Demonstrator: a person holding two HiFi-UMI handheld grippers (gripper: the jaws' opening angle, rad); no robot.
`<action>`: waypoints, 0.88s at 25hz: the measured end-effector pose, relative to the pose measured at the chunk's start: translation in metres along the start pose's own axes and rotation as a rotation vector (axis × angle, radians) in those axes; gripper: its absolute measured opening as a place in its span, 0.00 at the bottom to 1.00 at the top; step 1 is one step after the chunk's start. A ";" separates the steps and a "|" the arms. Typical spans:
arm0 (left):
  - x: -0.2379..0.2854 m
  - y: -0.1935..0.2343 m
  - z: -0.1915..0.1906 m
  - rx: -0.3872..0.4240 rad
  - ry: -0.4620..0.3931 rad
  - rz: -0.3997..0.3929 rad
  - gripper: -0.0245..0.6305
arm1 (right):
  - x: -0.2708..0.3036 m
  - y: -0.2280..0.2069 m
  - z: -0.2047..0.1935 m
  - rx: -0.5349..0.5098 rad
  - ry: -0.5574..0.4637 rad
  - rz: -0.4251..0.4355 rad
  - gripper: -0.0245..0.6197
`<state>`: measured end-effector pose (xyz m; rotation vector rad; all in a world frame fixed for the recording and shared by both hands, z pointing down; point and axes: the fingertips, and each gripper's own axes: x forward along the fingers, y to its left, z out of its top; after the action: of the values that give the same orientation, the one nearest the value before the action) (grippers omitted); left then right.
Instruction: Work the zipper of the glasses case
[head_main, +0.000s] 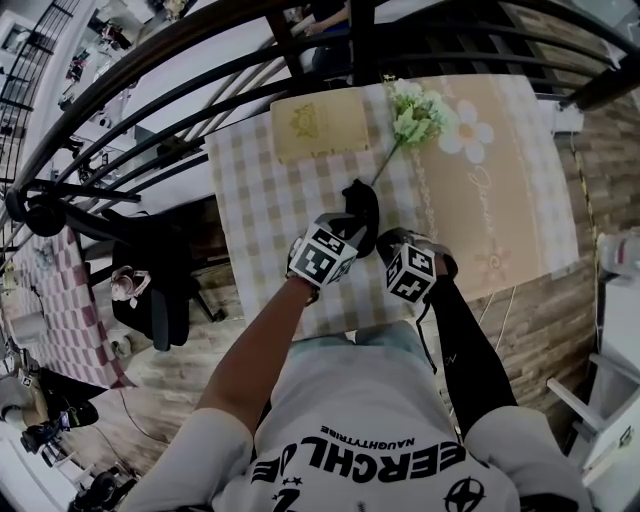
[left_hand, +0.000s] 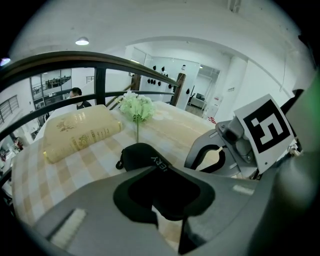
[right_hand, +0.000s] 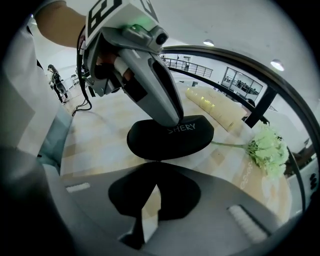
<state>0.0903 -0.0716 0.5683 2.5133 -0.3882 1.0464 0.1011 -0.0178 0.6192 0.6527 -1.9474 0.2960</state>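
Note:
The black glasses case (head_main: 362, 205) lies on the checked tablecloth (head_main: 260, 200). It carries pale lettering on its side (right_hand: 170, 140). My left gripper (head_main: 352, 224) comes down on its near end, shut on the case's upper ridge (left_hand: 145, 156). From the right gripper view its grey fingers (right_hand: 160, 90) end right at the lettering. My right gripper (head_main: 388, 243) is shut just to the right, with its tips (right_hand: 151, 169) at the case's near edge. Nothing shows in the slit between its pads. A small loop (left_hand: 120, 164) sticks out at the case's far end.
A cream box (head_main: 312, 128) lies at the table's far side. A green-white flower sprig (head_main: 418, 115) rests beside it, its stem reaching toward the case. A beige daisy mat (head_main: 500, 170) covers the right half. Black railing bars (head_main: 200, 70) curve over the far edge.

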 end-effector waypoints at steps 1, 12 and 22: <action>0.000 0.000 0.000 -0.005 -0.004 0.000 0.15 | 0.000 0.001 0.000 0.003 -0.001 -0.001 0.08; 0.002 -0.007 0.004 0.104 0.017 0.021 0.06 | -0.009 -0.031 -0.005 0.022 -0.019 -0.069 0.09; 0.032 -0.023 0.030 0.130 0.004 0.013 0.09 | -0.014 -0.104 -0.021 -0.073 -0.012 -0.116 0.09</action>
<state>0.1397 -0.0686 0.5660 2.6251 -0.3458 1.1145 0.1803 -0.0884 0.6081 0.7178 -1.9136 0.1480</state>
